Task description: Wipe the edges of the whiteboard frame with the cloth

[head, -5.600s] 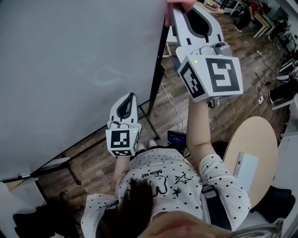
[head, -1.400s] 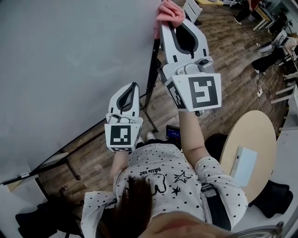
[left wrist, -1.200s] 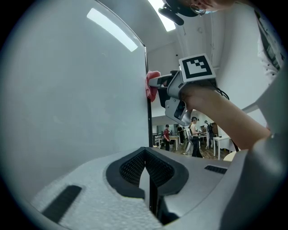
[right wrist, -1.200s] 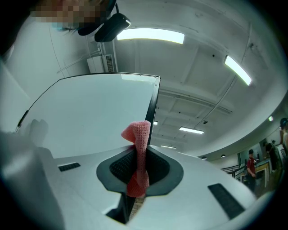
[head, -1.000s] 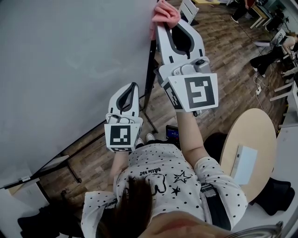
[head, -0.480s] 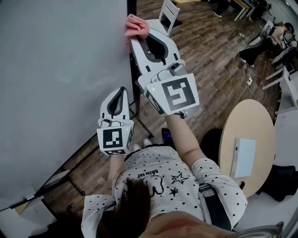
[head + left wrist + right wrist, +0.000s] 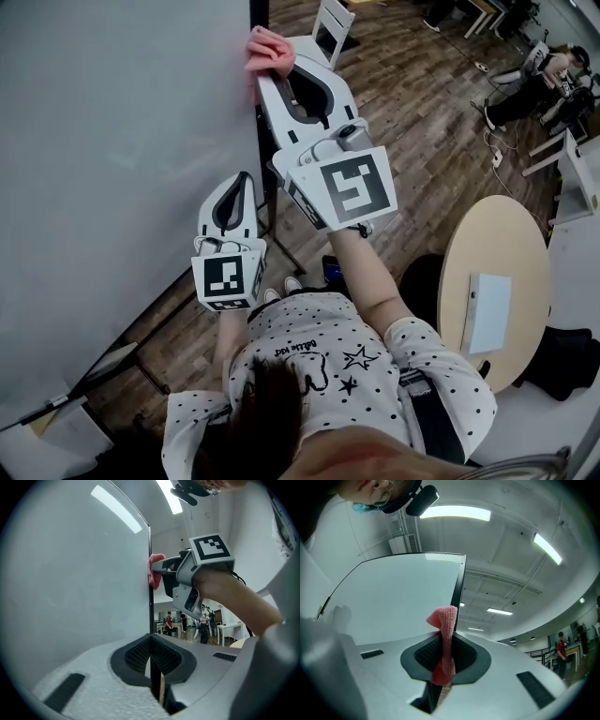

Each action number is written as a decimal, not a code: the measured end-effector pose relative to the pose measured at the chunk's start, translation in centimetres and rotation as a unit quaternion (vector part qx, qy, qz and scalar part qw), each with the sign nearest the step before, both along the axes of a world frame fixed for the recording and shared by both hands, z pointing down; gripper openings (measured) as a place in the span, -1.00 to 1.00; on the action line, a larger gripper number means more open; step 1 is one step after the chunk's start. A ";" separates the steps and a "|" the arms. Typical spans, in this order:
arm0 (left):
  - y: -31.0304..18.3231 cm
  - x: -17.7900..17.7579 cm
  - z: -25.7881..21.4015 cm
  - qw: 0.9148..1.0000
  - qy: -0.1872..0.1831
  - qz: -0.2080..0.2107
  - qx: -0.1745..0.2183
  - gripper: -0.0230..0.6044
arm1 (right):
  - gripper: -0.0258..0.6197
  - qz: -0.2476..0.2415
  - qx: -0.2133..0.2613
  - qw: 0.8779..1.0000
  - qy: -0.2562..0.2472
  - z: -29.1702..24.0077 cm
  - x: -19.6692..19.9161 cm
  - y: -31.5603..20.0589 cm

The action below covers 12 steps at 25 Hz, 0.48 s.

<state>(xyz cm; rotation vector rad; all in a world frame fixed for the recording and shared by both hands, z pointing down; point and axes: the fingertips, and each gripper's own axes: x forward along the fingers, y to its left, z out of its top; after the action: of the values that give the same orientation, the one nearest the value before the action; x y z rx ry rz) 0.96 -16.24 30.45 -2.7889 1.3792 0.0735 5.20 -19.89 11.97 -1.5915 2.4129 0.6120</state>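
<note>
Right gripper (image 7: 268,77): raised at 12 o'clock from the person's chest in the head view, jaws clamped together on the pink cloth (image 7: 267,47); marker cube (image 7: 349,187) at its rear end, toward 5 o'clock.
Right gripper view: jaws (image 7: 442,665) pinched on the cloth (image 7: 445,620), one end bunched above the pads, the other hanging out below them.
Cloth: pressed against the dark frame (image 7: 260,141) on the right side edge of the whiteboard (image 7: 122,141); touching the frame, sticking out past the jaw tips toward 12 o'clock.
Left gripper (image 7: 240,180): lower down, at 7 o'clock from the right gripper; jaws together with nothing between them; tips just beside the board face, close to the frame, contact with either not clear.
Left gripper view: jaws (image 7: 154,670) closed to a thin seam, lined up with the frame (image 7: 150,564) rising straight above at 12 o'clock; cloth (image 7: 155,571) seen higher up that edge, held to it by the right gripper.
Whiteboard: upright, pale grey face filling the left half of the head view, surface plain.
Frame in right gripper view: thin black strip (image 7: 459,585) running up from the cloth toward 12 o'clock to the board's upper corner.
Surroundings: wood-plank floor (image 7: 403,122); round table (image 7: 506,244) at 4 o'clock from the right gripper, well apart, with a flat white slab (image 7: 486,311) on it; white chair (image 7: 330,23) at 1 o'clock beyond the cloth.
</note>
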 end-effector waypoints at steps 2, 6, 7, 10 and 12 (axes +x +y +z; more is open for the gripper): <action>0.1 -0.1 0.0 1.000 0.000 0.000 0.000 -0.88 | -0.82 0.002 0.002 1.000 -0.003 0.0 0.0 0.1; 0.2 -0.3 0.1 1.000 0.001 -0.002 -0.001 -0.88 | -0.82 0.003 0.001 1.000 -0.007 0.2 0.0 0.2; 0.1 -0.3 0.1 1.000 0.001 -0.002 -0.002 -0.88 | -0.82 0.002 0.001 1.000 -0.008 0.2 0.0 0.1; -0.1 -0.2 0.1 1.000 0.001 -0.002 -0.002 -0.88 | -0.82 0.002 -0.001 1.000 -0.008 0.3 0.0 -0.1; -0.2 -0.2 0.2 1.000 0.002 -0.001 -0.002 -0.88 | -0.82 0.003 -0.004 1.000 -0.007 0.6 0.0 -0.2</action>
<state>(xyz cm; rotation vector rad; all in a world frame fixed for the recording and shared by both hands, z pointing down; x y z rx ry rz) 0.78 -16.42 30.62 -2.7914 1.3846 0.0766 5.19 -20.10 12.52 -1.6009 2.4047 0.5927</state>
